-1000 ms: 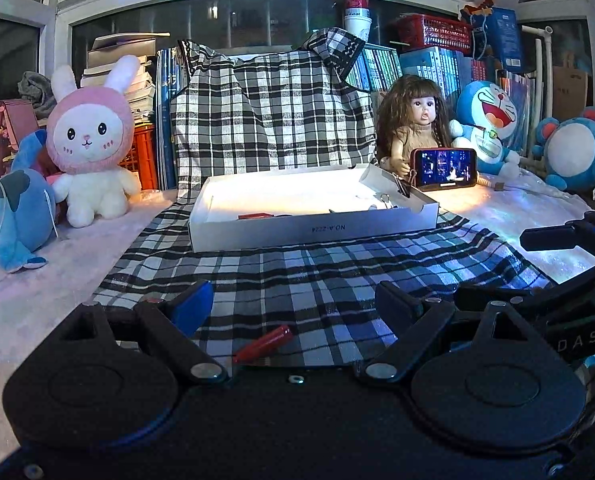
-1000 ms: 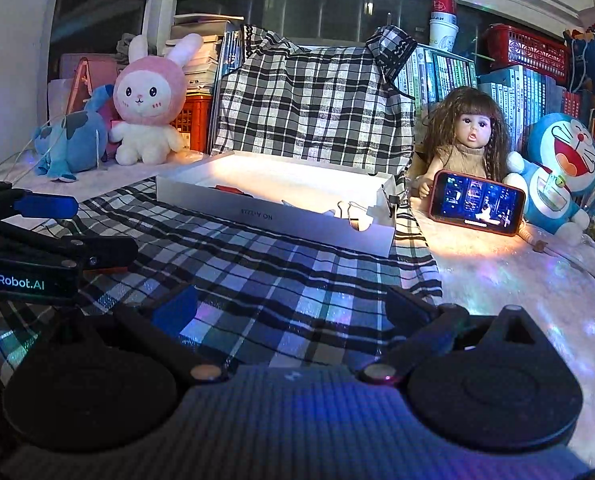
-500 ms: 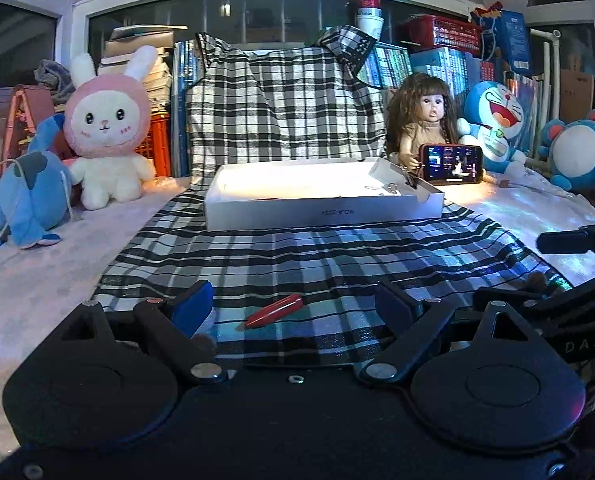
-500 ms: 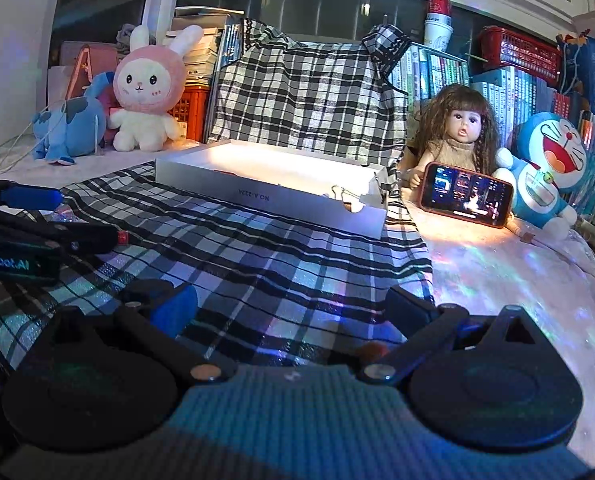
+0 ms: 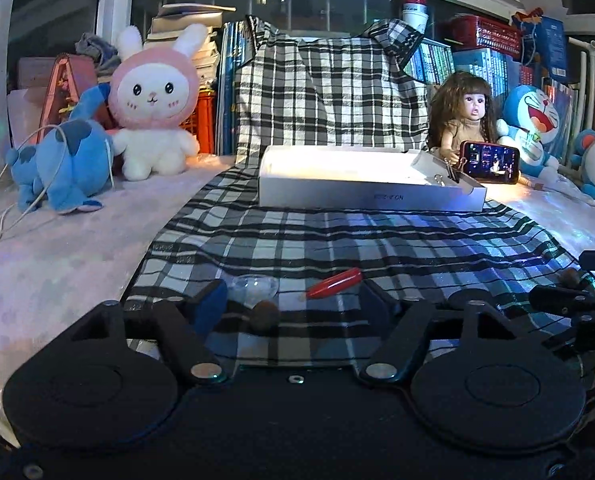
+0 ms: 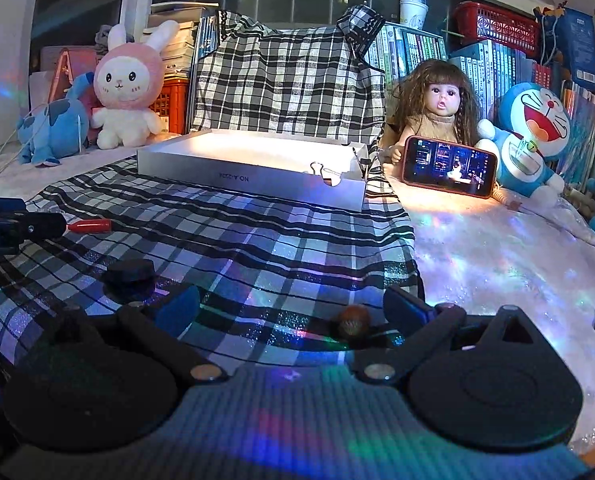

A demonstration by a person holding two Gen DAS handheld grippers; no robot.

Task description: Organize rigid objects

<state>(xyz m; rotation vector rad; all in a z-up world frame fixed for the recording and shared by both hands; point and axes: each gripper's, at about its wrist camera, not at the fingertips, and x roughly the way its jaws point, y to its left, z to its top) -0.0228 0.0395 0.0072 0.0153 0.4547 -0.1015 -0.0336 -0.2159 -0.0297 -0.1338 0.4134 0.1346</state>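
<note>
Just ahead of the spread left claw (image 5: 293, 300), red pen (image 5: 334, 282) (untouched, closing lately).

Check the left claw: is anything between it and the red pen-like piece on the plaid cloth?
Nothing blocks it. The red piece lies just ahead of the open left claw; a brown ball and clear lid sit beside it.

white box (image 5: 371, 196) interior hidden behind its near wall

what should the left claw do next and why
Probably ease the left claw forward and close on the red stick. Its jaws have just been closing but nothing is gripped yet; the stick lies loose on the plaid cloth, short of the white box.
</note>
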